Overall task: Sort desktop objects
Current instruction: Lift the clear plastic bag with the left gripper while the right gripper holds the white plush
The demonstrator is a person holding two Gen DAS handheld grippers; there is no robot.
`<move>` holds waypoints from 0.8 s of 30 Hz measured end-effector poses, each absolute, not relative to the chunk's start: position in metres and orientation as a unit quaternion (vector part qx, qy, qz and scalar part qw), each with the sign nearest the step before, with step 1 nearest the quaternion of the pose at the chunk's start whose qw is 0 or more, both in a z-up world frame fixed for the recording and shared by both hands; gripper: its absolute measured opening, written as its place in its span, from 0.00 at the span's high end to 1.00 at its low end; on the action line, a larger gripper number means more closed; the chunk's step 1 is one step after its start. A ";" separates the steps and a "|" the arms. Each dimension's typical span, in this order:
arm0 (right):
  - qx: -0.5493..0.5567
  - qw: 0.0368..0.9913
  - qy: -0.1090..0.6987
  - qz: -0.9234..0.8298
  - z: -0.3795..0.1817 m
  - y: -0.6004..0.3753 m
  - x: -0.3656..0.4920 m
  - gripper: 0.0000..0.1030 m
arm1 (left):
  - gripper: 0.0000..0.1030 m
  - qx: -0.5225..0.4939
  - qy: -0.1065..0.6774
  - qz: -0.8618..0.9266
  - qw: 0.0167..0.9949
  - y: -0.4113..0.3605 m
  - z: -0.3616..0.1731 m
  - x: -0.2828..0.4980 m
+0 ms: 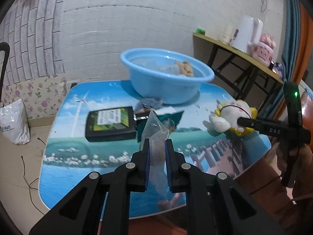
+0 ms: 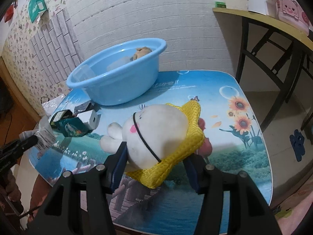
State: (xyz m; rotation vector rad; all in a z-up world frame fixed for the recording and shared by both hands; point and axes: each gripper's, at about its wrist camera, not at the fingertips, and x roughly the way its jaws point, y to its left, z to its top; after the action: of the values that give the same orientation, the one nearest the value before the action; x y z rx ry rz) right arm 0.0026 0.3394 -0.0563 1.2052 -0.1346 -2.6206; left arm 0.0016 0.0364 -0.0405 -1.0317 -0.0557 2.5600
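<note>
Blue rubber pads line the left gripper [image 1: 157, 146], whose jaws are pressed together on a clear plastic bag [image 1: 156, 137]; the bag sticks up past the fingertips, lifted off the table [image 1: 58, 176]. At 3 o'clock in the left wrist view, the right gripper [image 2: 154, 152] stands about half open, its pads clamped on either side of a white plush toy [image 2: 156, 131] in a yellow mesh wrap, also held above the tabletop. At 12 o'clock sits a light blue basin [image 1: 166, 82] with a small tan plush [image 1: 185, 68] inside. Near the table's 10 o'clock lie a black box [image 1: 110, 123] with a green label and a teal packet [image 1: 172, 121], just beside each other.
</note>
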 end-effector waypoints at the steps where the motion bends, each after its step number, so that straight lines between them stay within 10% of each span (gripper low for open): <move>1: 0.414 0.129 -0.039 -0.900 -0.057 0.337 0.003 0.41 | 0.88 -0.373 -0.014 0.908 0.189 0.040 -0.044 0.001; 5: 0.407 0.117 -0.011 -0.906 -0.059 0.333 0.005 0.12 | 0.88 -0.390 0.012 0.902 0.183 0.048 -0.055 0.003; 24: 0.428 0.125 -0.022 -0.895 -0.084 0.335 -0.005 0.10 | 0.53 -0.415 0.040 0.896 0.153 0.054 -0.081 -0.007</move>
State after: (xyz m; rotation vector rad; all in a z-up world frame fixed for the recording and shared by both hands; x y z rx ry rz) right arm -0.0047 0.3347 -0.0835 1.2457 -0.0645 -2.6079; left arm -0.0070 0.0535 -0.0811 -1.1907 0.1143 2.5701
